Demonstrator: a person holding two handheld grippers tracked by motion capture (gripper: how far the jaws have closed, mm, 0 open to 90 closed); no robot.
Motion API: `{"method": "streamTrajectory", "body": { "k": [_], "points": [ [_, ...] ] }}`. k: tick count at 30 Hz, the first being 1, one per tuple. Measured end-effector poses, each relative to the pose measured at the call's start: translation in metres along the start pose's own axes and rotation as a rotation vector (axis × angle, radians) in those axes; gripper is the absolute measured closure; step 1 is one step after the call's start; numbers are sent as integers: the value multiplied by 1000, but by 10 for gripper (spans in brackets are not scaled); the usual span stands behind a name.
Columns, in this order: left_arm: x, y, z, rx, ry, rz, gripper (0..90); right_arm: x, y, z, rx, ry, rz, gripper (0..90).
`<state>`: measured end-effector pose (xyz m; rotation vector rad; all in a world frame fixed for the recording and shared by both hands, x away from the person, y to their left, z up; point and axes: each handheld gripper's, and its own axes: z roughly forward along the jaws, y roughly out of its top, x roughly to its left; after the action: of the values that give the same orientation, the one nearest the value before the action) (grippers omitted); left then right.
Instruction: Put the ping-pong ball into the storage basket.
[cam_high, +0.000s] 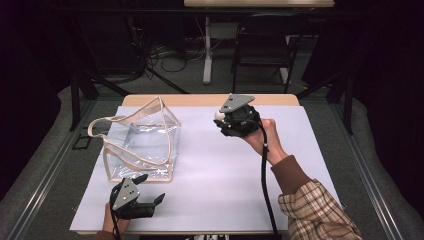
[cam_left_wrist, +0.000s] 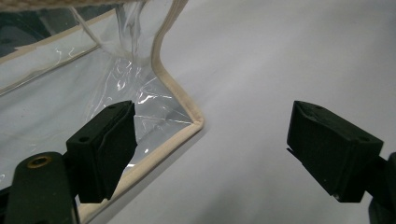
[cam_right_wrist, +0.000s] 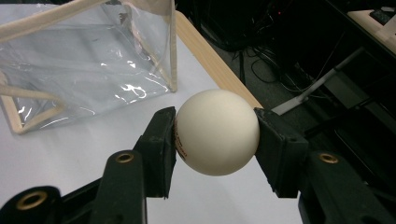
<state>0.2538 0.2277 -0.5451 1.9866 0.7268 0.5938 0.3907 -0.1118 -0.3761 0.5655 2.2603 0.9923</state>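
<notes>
Right gripper view: right gripper (cam_right_wrist: 215, 133) pinches a white ball (cam_right_wrist: 217, 132) btwn both pads, held above the table's (cam_high: 225, 165) far side, right of the clear bag (cam_high: 142, 142). Left gripper (cam_left_wrist: 212, 144): jaws spread wide, nothing btwn them, one jaw just beside the bag's near corner.

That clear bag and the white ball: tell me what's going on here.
A person at a table works a pair of hand-held tongs in each hand. The right tongs are shut on a white ball, held up above the white table cover, to the right of the clear bag. The bag, edged in beige trim, stands open on the left side. The left tongs are open beside the bag's near corner, holding nothing. The ball is not yet in the bag.
</notes>
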Motion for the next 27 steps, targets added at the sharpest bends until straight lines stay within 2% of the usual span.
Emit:
{"method": "streamTrajectory", "body": {
  "k": [27],
  "points": [
    [0,0,0,-1,-1,-1,161,8,22,8,-21,27,-29,510]
  ]
}}
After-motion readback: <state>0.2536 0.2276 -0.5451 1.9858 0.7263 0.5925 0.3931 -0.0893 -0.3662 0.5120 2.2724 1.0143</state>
